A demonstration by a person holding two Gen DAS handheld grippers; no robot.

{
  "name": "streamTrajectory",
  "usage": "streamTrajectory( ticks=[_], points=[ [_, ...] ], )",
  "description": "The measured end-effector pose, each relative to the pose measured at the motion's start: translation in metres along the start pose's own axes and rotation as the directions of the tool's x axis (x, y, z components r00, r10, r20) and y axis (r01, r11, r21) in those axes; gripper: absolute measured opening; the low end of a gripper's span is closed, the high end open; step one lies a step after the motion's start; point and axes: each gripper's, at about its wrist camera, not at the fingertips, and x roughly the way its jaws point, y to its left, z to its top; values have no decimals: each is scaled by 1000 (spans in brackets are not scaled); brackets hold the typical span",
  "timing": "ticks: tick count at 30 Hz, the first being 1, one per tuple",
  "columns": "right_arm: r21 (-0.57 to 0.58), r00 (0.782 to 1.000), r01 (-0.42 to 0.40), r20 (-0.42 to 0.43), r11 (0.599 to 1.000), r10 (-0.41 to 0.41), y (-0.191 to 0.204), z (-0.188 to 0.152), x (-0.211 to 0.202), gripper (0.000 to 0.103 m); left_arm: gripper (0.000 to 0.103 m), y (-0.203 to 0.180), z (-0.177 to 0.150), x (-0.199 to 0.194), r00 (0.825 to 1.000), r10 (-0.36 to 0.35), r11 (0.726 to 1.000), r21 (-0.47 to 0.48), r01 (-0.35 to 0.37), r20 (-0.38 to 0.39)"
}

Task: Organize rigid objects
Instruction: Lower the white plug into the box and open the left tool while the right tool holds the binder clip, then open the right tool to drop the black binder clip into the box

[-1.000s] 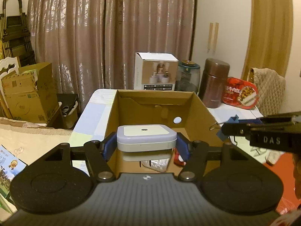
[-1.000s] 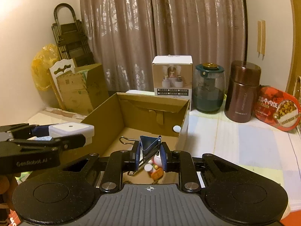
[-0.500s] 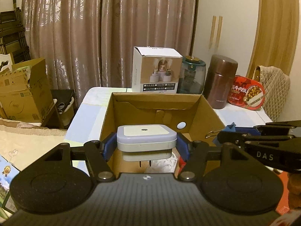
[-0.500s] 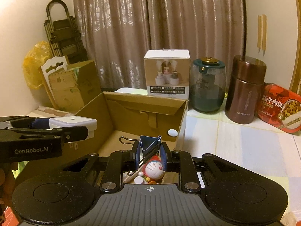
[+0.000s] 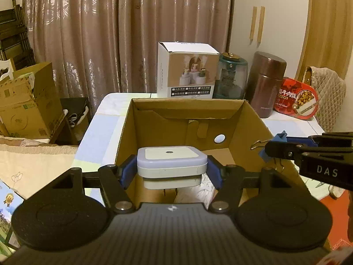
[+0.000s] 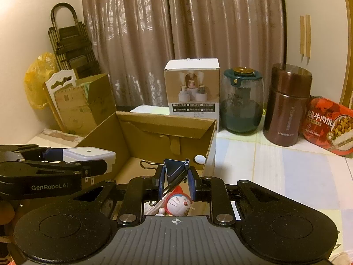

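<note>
My left gripper (image 5: 171, 169) is shut on a white square plug-in night light (image 5: 171, 161) and holds it above the near end of an open cardboard box (image 5: 187, 110). My right gripper (image 6: 176, 180) is shut on a blue binder clip (image 6: 175, 169) and holds it over the same box (image 6: 154, 125), near its right wall. The night light also shows at the left of the right wrist view (image 6: 88, 154), and the clip at the right of the left wrist view (image 5: 268, 148). A Doraemon figure (image 6: 177, 204) lies in the box under the clip.
Behind the box stand a white product carton (image 5: 187, 70), a dark green glass jar (image 5: 231, 77), a brown thermos (image 5: 265, 84) and a red food tin (image 5: 297, 101). More cardboard boxes (image 5: 26, 101) sit on the floor at the left. Curtains hang behind.
Both grippers have risen and drawn back a little over the box while holding their objects. More of the box's inside and the Doraemon figure have come into view.
</note>
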Motion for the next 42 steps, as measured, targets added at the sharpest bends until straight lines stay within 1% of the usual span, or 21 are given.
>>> streamTrajectory(
  ticks=[7, 10, 13, 26, 42],
  points=[
    [-14, 1000, -12, -16, 1000, 12, 5, -1, 2, 19, 62, 2, -1, 3, 1000, -4, 1000, -16, 4, -20],
    [-14, 1000, -14, -22, 1000, 14, 5, -1, 4, 19, 70, 5, -1, 3, 1000, -4, 999, -35, 4, -19],
    [-13, 1000, -16, -23, 1000, 16, 5, -1, 4, 19, 70, 8, -1, 2, 1000, -6, 999, -53, 5, -12],
    [-27, 998, -29, -55, 999, 27, 7, -5, 6, 19, 70, 7, -1, -1, 1000, -5, 999, -41, 5, -10],
    [-41, 998, -31, -59, 999, 28, 10, -6, 7, 19, 70, 7, -1, -2, 1000, -6, 999, -39, 5, -13]
  ],
)
